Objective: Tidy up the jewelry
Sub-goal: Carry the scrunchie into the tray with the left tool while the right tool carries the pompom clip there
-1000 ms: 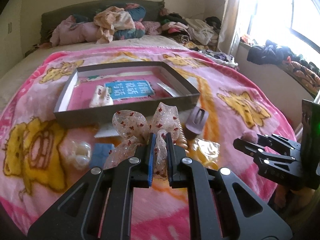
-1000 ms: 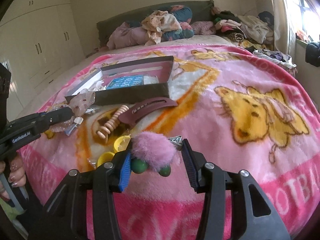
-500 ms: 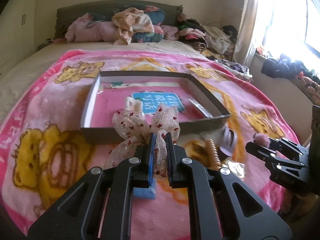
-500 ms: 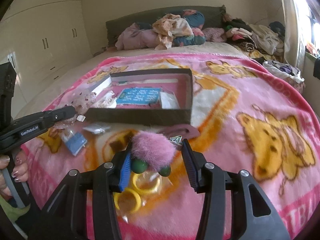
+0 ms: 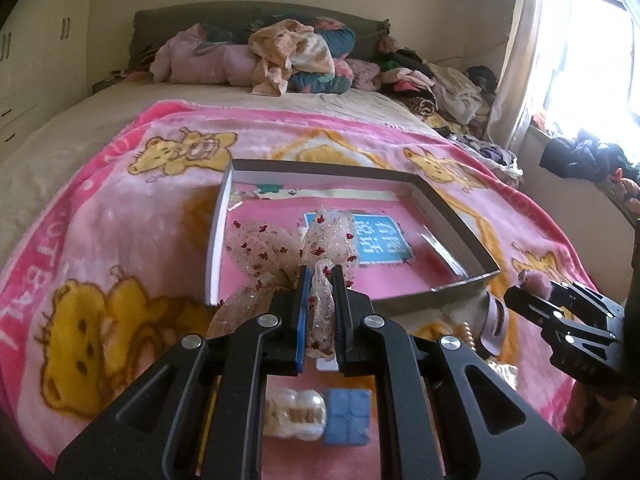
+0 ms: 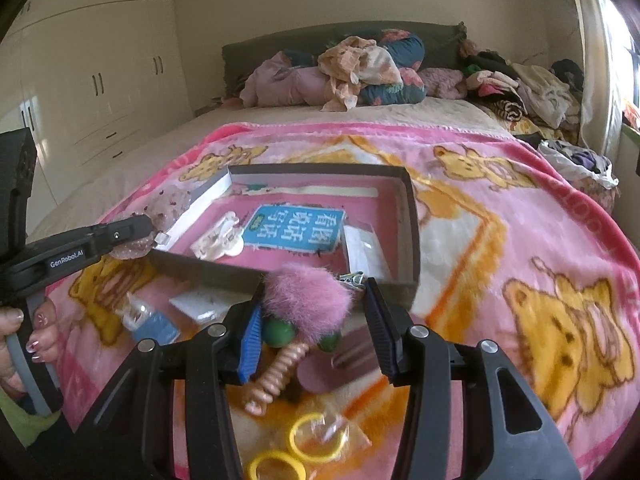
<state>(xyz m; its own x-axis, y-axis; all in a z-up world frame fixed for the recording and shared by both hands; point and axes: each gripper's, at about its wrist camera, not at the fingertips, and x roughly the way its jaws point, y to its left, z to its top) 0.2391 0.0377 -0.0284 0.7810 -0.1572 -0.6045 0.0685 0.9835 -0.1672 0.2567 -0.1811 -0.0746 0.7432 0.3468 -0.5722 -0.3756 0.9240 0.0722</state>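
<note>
My left gripper (image 5: 319, 276) is shut on a sheer bow with red dots (image 5: 276, 248) and holds it over the near left corner of the open grey box (image 5: 452, 216). My right gripper (image 6: 310, 300) is shut on a pink fluffy hair clip with green balls (image 6: 308, 296), just in front of the box's near wall (image 6: 208, 270). The box holds a blue card (image 6: 296, 226), a white hair piece (image 6: 218, 240) and a clear packet (image 6: 364, 248). The left gripper also shows in the right wrist view (image 6: 148, 228), the right one in the left wrist view (image 5: 520, 292).
On the pink bear blanket (image 6: 540, 264) in front of the box lie a spiral hair tie (image 6: 276, 372), a maroon clip (image 6: 316, 372), yellow rings in a bag (image 6: 312, 436), a blue packet (image 5: 346, 420) and pearl beads (image 5: 296, 412). Clothes are piled at the headboard (image 5: 280, 48).
Both grippers have risen and moved forward toward the box, each still holding its item. The bow is now over the box's near corner; the pink clip has reached the near wall.
</note>
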